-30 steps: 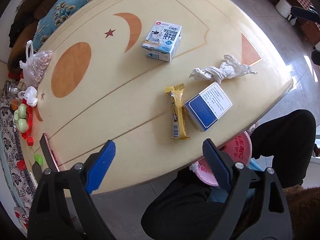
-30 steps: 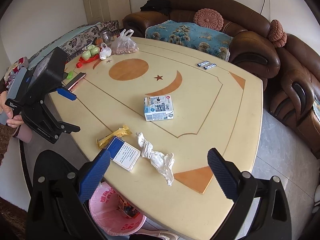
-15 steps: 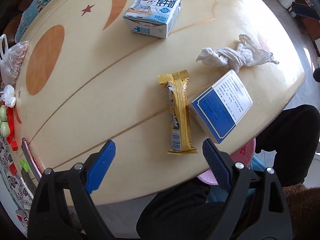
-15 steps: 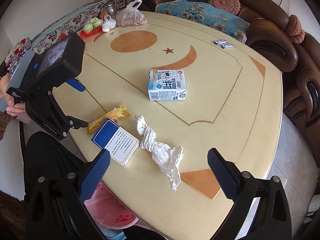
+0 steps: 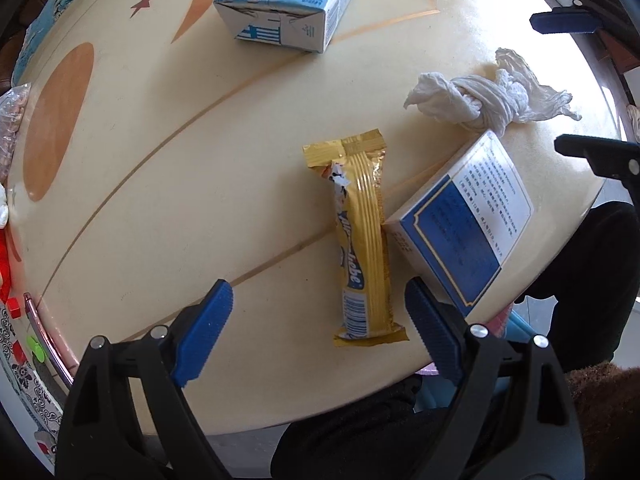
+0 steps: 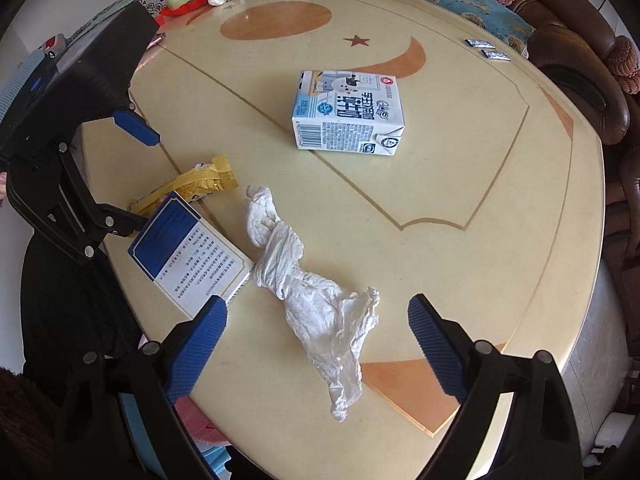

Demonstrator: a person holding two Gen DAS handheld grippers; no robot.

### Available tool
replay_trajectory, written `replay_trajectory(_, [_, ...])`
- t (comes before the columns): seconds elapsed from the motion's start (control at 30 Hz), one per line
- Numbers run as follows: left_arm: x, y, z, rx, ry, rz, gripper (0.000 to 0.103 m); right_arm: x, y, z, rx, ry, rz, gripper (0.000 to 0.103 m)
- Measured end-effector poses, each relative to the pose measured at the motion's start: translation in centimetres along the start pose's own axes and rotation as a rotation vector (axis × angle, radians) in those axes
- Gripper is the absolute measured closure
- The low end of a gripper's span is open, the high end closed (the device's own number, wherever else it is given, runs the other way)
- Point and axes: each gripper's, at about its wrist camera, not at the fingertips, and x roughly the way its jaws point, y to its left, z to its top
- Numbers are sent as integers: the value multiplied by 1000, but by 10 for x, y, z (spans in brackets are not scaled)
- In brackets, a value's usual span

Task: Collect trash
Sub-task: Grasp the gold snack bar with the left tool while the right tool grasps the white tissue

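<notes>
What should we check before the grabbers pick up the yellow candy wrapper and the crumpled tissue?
1. Left gripper jaws open: ok.
2. Long yellow foil candy wrapper lies between the left jaws' line: ok.
3. Wrapper clear of the blue and white cardboard box: not ok, they look to touch.
4. Right gripper jaws open: ok.
5. Crumpled white tissue centred ahead of the right jaws: ok.
6. Pink trash bag open below the table edge: cannot tell, mostly hidden.

Both wrist views look down close over the table's (image 5: 168, 184) near edge (from opposite sides), sharing the blue box (image 5: 468, 220).
</notes>
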Motion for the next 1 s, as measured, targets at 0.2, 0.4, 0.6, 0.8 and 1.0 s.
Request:
replay_trajectory(0.2, [9, 3, 5, -6, 8, -22, 25, 28, 1, 4, -25, 48, 0, 24])
replay_trajectory(0.4, [9, 0, 5, 8, 1, -25, 26, 39, 4, 10, -35, 56, 0, 33])
replay_trajectory(0.6, [5, -3, 8, -3, -5, -14, 48, 36, 10, 12, -28, 38, -24, 47])
replay_trajectory(0.8, [3, -3, 10, -41, 0, -14, 68, 30, 5, 8, 21, 29, -39, 74])
replay_trajectory(1.0, [-1, 5, 8, -88, -6, -17, 82, 29, -1, 6, 90, 31, -52, 88])
